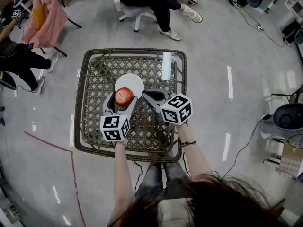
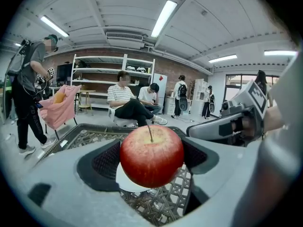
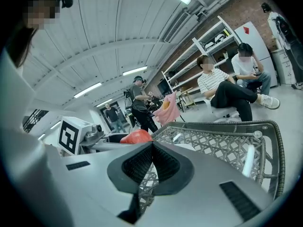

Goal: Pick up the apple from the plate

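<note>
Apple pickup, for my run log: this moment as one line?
left gripper: shut on apple | apple: over plate | right gripper: shut, empty

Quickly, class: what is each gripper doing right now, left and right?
Left gripper: closed on the apple.
Right gripper: closed, holding nothing.

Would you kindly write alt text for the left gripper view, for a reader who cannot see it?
A red apple sits clamped between the two padded jaws of the left gripper, with a white plate beneath it on a woven rattan table. The right gripper points in from the right.
</note>
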Motion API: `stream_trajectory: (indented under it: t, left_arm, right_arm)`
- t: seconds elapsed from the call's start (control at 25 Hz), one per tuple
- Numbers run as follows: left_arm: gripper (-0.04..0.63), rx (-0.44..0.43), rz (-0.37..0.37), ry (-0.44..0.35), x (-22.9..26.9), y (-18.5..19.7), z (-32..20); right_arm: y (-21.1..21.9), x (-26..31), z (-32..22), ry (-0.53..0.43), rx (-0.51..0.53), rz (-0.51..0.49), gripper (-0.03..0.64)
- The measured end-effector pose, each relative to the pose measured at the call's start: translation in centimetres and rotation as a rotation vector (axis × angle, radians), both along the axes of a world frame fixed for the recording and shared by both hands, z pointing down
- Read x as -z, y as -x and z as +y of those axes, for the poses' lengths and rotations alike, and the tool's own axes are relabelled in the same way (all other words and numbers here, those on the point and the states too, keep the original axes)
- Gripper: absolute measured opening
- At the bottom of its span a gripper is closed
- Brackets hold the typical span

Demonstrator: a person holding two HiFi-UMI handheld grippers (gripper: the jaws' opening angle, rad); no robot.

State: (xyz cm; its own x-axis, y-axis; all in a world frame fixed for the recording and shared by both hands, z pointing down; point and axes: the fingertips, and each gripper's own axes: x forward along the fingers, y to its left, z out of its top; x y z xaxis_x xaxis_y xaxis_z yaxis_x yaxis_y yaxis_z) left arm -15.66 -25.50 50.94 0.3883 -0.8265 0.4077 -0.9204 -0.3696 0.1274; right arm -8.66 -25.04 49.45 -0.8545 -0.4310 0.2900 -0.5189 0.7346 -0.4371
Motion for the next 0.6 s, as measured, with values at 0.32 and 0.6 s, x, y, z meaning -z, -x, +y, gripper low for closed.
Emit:
stream_trajectory:
  t: [0.32,0.6]
  left_arm:
    - [0.408,0.022,0.028,-0.008,2.0,-0.3,1.9]
    - [0.408,0.028,0.036,-0.025,3.6,-0.4,3.1]
  right_arm:
    - [0.2,1.8,1.4,-0.014,0.008,-0.016,0.009]
    - [0.3,3.1,2.1,-0.032,0.010,-0.028,0.009]
